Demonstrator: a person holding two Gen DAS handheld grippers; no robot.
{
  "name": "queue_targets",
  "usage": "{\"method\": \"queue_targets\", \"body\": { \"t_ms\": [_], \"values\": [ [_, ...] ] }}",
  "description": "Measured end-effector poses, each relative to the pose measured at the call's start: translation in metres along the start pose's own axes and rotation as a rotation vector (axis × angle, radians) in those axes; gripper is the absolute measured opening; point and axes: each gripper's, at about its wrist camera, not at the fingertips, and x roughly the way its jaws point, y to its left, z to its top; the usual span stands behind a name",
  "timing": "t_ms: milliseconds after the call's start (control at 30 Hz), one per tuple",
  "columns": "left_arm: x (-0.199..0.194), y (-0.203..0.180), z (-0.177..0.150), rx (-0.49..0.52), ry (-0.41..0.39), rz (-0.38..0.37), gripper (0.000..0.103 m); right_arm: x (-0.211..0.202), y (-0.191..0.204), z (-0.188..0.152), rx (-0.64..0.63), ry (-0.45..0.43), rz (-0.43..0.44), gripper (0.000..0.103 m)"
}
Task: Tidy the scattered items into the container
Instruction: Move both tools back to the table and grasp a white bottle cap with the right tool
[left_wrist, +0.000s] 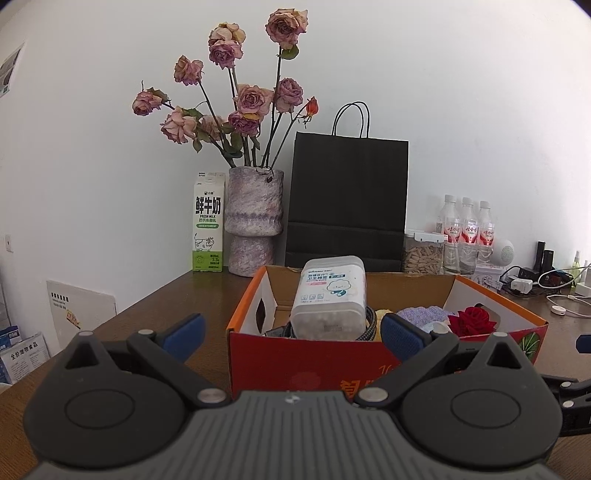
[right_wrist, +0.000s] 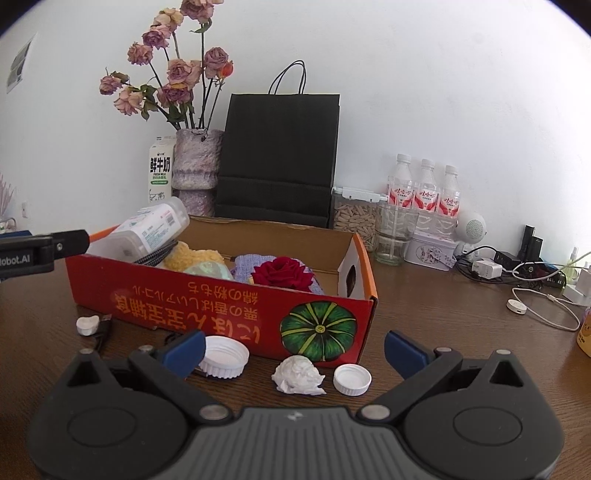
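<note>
Box (right_wrist: 221, 306) mostly filled; two caps (right_wrist: 223, 356), tissue wad (right_wrist: 297, 374) remain on worktop (right_wrist: 443, 332). Both my claws (right_wrist: 293, 350) wide open, empty.

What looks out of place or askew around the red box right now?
The cotton swab tub lies tilted on the pile, sticking up past the red box's rim. On the table in front of it, a large white cap, a small white cap, crumpled tissue and a small white lump lie loose.

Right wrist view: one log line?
hand-held grippers: both open | box: part filled | table: tissue, two lids
</note>
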Motion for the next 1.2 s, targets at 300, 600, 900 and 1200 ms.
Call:
{"method": "queue_targets", "body": {
  "t_ms": [300,600,900,1200],
  "values": [
    [-0.012,0.016,-0.004,-0.048,0.038,0.014,0.103,-0.006,-0.014,-0.005,0.046,0.031,0.015,0.103],
    [-0.027,0.018,-0.006,0.008,0.046,0.043,0.103,-0.009,-0.029,-0.014,0.075,0.130,0.050,0.103],
    [-0.008,0.031,-0.008,-0.035,0.186,-0.014,0.103,0.004,-0.049,-0.016,0.089,0.190,0.055,0.094],
    [-0.001,0.039,-0.012,-0.079,0.245,0.001,0.103,0.036,-0.066,-0.012,0.105,0.261,0.031,0.069]
  ]
}}
